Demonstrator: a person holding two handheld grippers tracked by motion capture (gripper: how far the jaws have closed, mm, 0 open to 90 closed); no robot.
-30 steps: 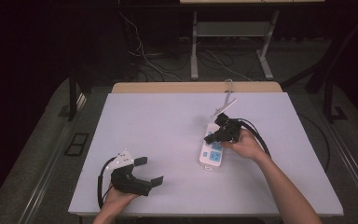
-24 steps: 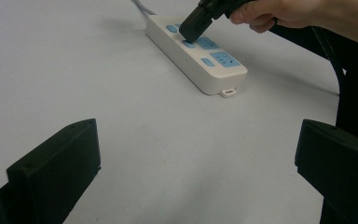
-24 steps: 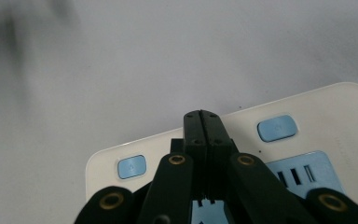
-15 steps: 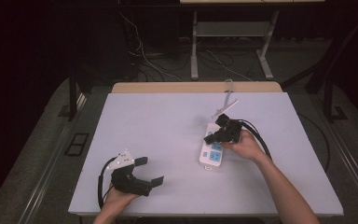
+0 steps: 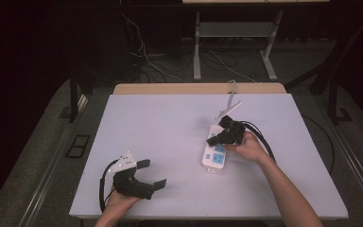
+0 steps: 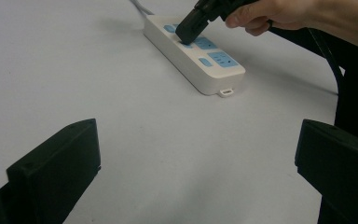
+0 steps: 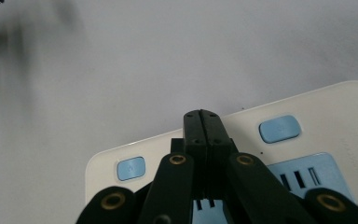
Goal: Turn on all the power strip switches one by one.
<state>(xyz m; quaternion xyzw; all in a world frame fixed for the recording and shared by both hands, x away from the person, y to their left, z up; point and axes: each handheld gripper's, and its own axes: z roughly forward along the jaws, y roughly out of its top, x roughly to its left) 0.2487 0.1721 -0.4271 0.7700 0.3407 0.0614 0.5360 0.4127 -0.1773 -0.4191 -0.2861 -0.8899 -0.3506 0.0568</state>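
White table (image 5: 160,123) w/ wooden far edge, grey floor (image 5: 38,156), metal-legged desk (image 5: 236,33) behind, loose cables (image 5: 151,56), dark room

Right gripper (image 5: 216,140) tilted down, fingers (image 7: 201,128) pressed together; left gripper (image 5: 152,174) low near the surface, fingers (image 6: 56,168) wide apart

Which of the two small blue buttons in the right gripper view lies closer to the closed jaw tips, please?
The button right of the right gripper is closer and sits higher on the power strip. The other button lies farther off, near the strip's left corner.
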